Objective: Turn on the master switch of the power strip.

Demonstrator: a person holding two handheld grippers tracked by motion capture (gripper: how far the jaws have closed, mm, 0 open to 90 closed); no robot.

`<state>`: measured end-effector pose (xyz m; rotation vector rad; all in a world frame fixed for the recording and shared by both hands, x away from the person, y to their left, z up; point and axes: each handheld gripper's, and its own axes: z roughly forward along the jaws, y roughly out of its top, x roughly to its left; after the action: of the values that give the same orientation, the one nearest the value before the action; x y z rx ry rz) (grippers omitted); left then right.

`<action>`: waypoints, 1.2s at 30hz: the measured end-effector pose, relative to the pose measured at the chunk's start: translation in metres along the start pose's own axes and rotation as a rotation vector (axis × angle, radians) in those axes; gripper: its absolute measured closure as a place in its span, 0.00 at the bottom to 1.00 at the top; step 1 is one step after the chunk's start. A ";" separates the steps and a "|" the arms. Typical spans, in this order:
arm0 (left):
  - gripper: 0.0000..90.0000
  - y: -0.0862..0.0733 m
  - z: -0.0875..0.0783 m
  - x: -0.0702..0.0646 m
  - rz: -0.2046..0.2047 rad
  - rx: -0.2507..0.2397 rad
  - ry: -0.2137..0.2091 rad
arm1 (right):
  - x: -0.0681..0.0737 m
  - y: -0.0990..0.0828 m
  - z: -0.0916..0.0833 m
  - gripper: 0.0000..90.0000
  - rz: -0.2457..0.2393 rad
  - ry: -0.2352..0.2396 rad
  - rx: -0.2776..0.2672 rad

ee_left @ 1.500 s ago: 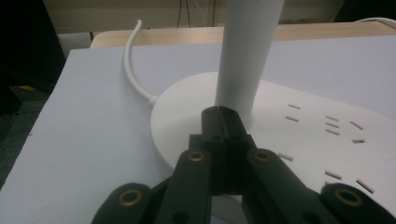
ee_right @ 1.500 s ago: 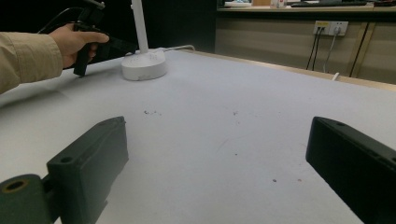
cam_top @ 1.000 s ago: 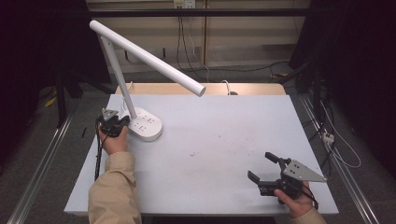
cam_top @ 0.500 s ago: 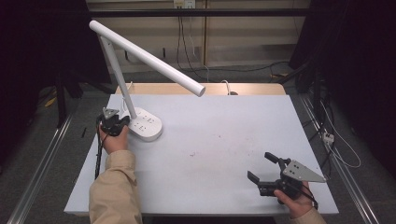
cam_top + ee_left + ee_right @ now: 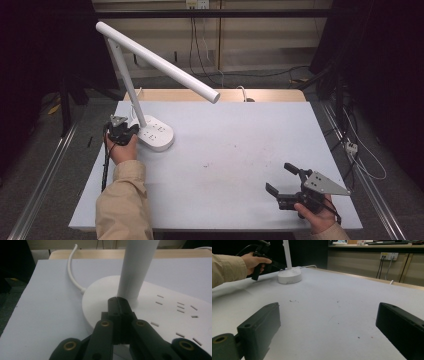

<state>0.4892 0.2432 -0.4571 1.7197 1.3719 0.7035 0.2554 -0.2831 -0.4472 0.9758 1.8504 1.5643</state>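
Observation:
A white desk lamp stands at the table's left, its round base (image 5: 156,136) carrying socket slots, its stem (image 5: 128,75) rising to a long tube head (image 5: 165,66). My left gripper (image 5: 131,129) is shut, its tips pressed together over the base (image 5: 150,312) right at the foot of the stem (image 5: 136,267); nothing is held between them. My right gripper (image 5: 282,179) stands open low over the table near the front right corner, nothing between its jaws (image 5: 324,325). In the right gripper view the lamp base (image 5: 289,275) and the left hand (image 5: 255,261) sit far off.
The lamp's white cord (image 5: 72,270) runs off the back of the grey table (image 5: 240,150). A wooden strip (image 5: 270,95) lines the far edge. Cables and a power strip (image 5: 350,146) lie on the floor at right; metal rails (image 5: 45,170) flank the table.

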 end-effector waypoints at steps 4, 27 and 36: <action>1.00 0.002 -0.002 -0.001 -0.032 -0.006 0.006 | 0.000 0.000 0.001 0.06 0.001 0.002 0.002; 0.92 0.005 -0.009 -0.010 -0.038 -0.027 -0.045 | 0.001 0.001 0.004 0.06 0.002 0.009 -0.002; 0.74 0.002 -0.016 -0.020 -0.040 -0.028 -0.081 | 0.002 0.001 0.004 0.06 0.001 0.008 -0.003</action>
<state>0.4717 0.2276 -0.4460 1.6761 1.3313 0.6214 0.2577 -0.2789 -0.4465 0.9713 1.8528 1.5734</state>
